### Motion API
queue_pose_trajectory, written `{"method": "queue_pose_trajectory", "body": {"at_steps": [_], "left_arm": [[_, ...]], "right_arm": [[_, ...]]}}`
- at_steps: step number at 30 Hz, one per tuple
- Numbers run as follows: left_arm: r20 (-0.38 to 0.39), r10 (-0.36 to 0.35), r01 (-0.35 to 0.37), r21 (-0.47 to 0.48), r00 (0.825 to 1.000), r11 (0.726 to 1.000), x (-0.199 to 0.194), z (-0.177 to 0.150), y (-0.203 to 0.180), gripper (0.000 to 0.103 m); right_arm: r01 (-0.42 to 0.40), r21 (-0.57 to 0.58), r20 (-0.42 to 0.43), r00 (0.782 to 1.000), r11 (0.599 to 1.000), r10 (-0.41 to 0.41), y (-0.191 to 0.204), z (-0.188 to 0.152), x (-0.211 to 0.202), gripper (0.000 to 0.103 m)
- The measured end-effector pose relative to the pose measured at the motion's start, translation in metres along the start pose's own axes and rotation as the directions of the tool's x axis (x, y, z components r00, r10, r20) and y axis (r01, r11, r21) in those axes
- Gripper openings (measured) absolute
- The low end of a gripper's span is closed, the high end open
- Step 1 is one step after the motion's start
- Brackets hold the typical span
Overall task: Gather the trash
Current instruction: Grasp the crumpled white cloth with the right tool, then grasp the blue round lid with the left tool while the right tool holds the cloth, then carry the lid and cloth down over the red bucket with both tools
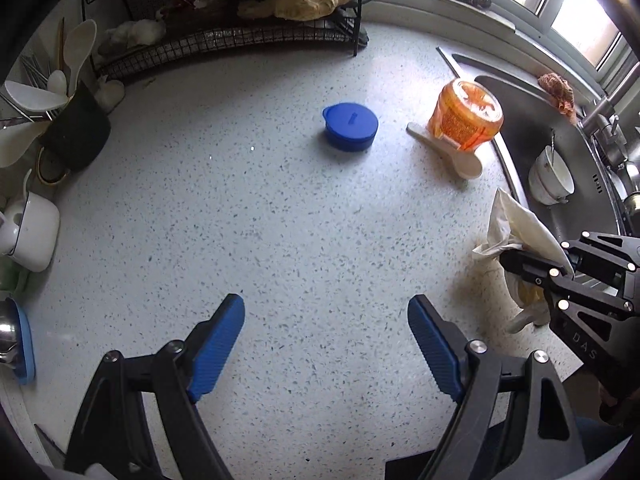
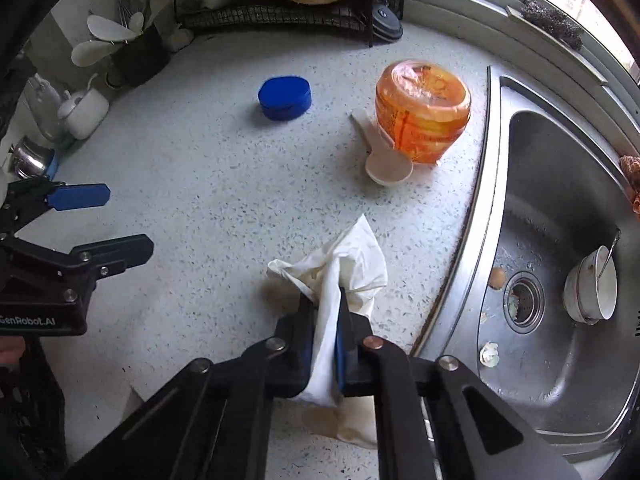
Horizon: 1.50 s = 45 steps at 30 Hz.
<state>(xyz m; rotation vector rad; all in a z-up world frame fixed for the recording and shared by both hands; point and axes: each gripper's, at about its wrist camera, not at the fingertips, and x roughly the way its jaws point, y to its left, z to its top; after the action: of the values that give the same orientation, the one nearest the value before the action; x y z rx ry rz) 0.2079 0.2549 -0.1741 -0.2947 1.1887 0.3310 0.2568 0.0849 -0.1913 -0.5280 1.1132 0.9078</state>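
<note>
Pinching tissue (image 2: 352, 264): right tool (image 2: 325, 320) | left tool (image 1: 326, 316) spread | sink drain (image 2: 523, 303) right-view only

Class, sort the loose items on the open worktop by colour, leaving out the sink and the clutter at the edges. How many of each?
Blue: 1, lidded tub
Orange: 1, wrapped container
White or cream: 2, spoon, crumpled tissue
Total: 4

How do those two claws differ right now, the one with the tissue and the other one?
The right claw is shut on a crumpled white tissue; the left claw stands wide open and holds nothing. The right claw is near the sink; the left claw hovers over bare speckled counter. Both have black arms, blue pads and point steeply down.
</note>
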Motion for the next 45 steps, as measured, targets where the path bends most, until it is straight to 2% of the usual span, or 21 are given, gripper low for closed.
{"method": "queue_pose_trajectory", "body": {"at_steps": [9,18,23,28,31,34,36,39,45], "left_arm": [[0.09,-0.037,0.034,0.027,0.995,0.999,-0.004,0.057,-0.003,0.083],[0.023,-0.066,0.063,0.119,0.998,0.991,0.037,0.096,-0.005,0.083],[-0.038,-0.089,0.094,0.142,0.995,0.985,0.065,0.112,-0.002,0.083],[-0.069,-0.097,0.108,0.183,0.993,0.977,0.087,0.123,-0.008,0.082],[-0.075,-0.095,0.108,0.199,0.993,0.974,0.097,0.128,-0.009,0.073],[-0.045,-0.09,0.098,0.22,0.995,0.971,0.097,0.132,-0.009,0.066],[-0.039,-0.096,0.102,0.221,0.995,0.97,0.095,0.134,-0.011,0.046],[-0.058,-0.115,0.125,0.216,0.992,0.968,0.093,0.13,-0.016,0.046],[-0.069,-0.14,0.151,0.186,0.988,0.971,0.077,0.106,-0.031,0.046]], "right_arm": [[0.015,0.062,0.085,0.996,0.998,-0.021,-0.021,0.046,-0.028,0.007],[0.087,0.19,0.015,0.996,0.978,-0.092,-0.036,0.054,-0.011,0.007],[0.105,0.228,-0.024,0.995,0.968,-0.102,-0.041,0.06,0.0,0.007],[0.09,0.259,-0.036,0.996,0.962,-0.083,-0.047,0.065,0.006,0.007],[0.092,0.273,-0.051,0.995,0.958,-0.081,-0.049,0.067,0.01,0.007],[0.096,0.277,-0.068,0.994,0.956,-0.08,-0.052,0.065,0.013,0.007],[0.098,0.278,-0.078,0.994,0.956,-0.08,-0.053,0.063,0.015,0.007],[0.096,0.28,-0.073,0.994,0.955,-0.078,-0.055,0.061,0.013,0.007],[0.059,0.281,0.011,0.998,0.958,-0.065,-0.055,0.055,-0.01,0.007]]}}
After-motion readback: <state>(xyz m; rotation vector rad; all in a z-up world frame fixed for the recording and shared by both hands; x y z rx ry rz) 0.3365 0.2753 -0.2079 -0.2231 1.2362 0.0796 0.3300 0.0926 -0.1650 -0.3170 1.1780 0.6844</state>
